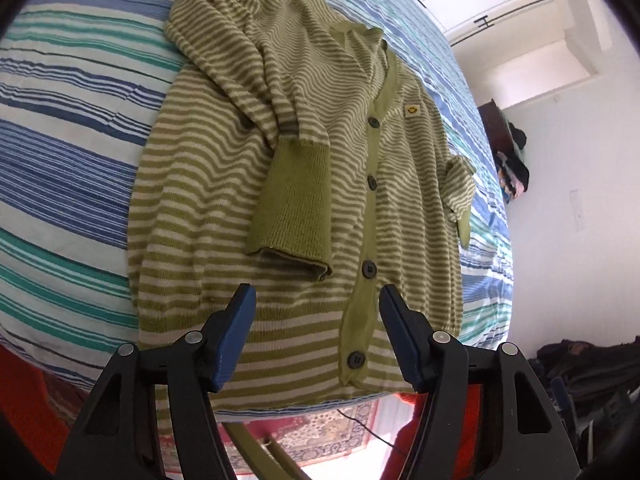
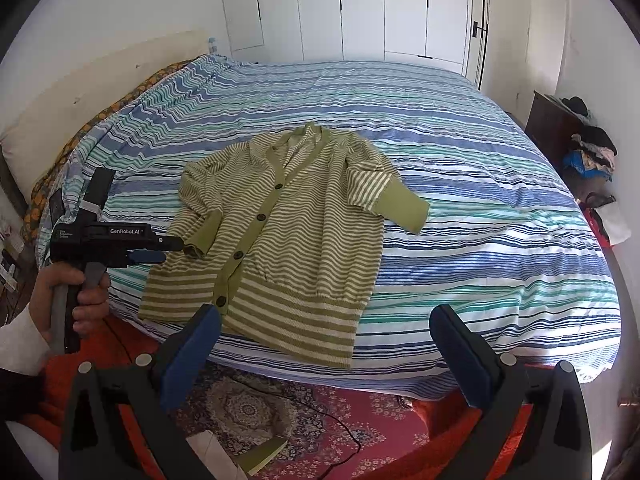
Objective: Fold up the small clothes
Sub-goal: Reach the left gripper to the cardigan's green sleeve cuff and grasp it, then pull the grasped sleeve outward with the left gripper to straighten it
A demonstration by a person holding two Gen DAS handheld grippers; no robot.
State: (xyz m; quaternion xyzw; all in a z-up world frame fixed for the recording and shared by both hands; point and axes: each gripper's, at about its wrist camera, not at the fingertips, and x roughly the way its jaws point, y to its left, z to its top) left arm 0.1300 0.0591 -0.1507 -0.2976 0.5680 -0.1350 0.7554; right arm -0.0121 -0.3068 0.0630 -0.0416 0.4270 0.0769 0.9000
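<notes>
**Green sweater lying on the stripy bed**

The green and cream striped button-up knitted cardigan (image 2: 276, 236) is lying flat on the blue striped bed cover (image 2: 480, 208), filling the middle of both frames. The left claw (image 1: 318, 300) and right claw (image 2: 325, 320) are both hanging wide open, holding nothing.

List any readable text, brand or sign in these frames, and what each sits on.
"GenRobot.AI": printed on the left gripper's black body.
Small white print beside it: too small to read.
Smiley face, no words: yellow patch on the cardigan's chest.
</notes>
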